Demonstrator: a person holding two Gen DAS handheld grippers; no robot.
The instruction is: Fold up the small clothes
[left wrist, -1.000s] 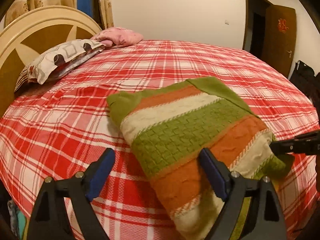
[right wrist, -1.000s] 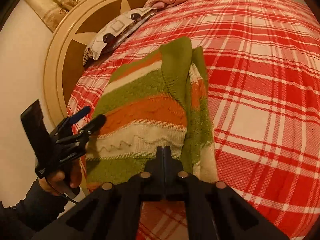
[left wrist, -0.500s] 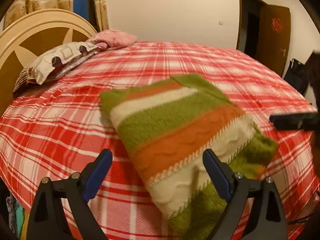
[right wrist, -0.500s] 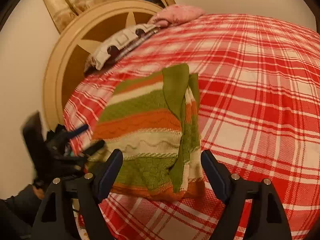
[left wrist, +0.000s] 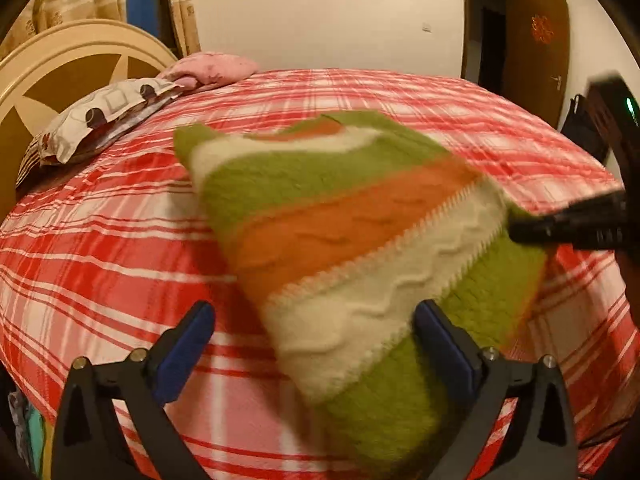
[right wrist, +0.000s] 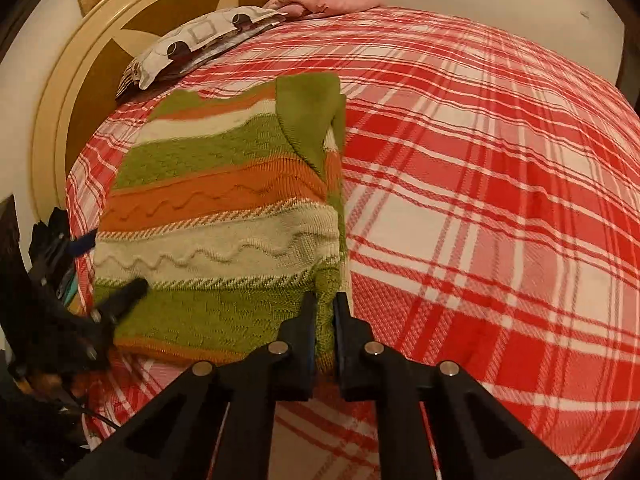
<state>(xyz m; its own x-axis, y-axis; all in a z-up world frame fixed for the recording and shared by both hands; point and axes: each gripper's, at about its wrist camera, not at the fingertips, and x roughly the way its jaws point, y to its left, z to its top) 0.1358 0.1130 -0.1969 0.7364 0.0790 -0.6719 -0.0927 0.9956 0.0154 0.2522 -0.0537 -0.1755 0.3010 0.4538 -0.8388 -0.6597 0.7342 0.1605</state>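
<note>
A folded knitted sweater (left wrist: pixel 352 216) in green, orange and cream stripes lies on the red plaid bed (left wrist: pixel 120 260). My left gripper (left wrist: pixel 314 332) hovers over its near corner. Its jaws are opening wide, the corner lies between them, and the blue pads do not touch it. In the right wrist view my right gripper (right wrist: pixel 324 316) is shut on the green hem corner of the sweater (right wrist: pixel 224 216). The left gripper (right wrist: pixel 110 266) shows at the sweater's left edge. The right gripper (left wrist: pixel 516 232) reaches in from the right in the left wrist view, which is blurred.
A cream and brown round headboard (left wrist: pixel 60 76) stands at the far left, with a patterned pillow (left wrist: pixel 100 116) and a pink pillow (left wrist: pixel 216 68) in front of it. A brown door (left wrist: pixel 536 44) and a dark bag (left wrist: pixel 576 120) stand beyond the bed. The bed's edge is close below both grippers.
The right gripper, open half a second ago, has shut on the sweater's hem corner. The left gripper has come closer over the sweater with its jaws wider.
</note>
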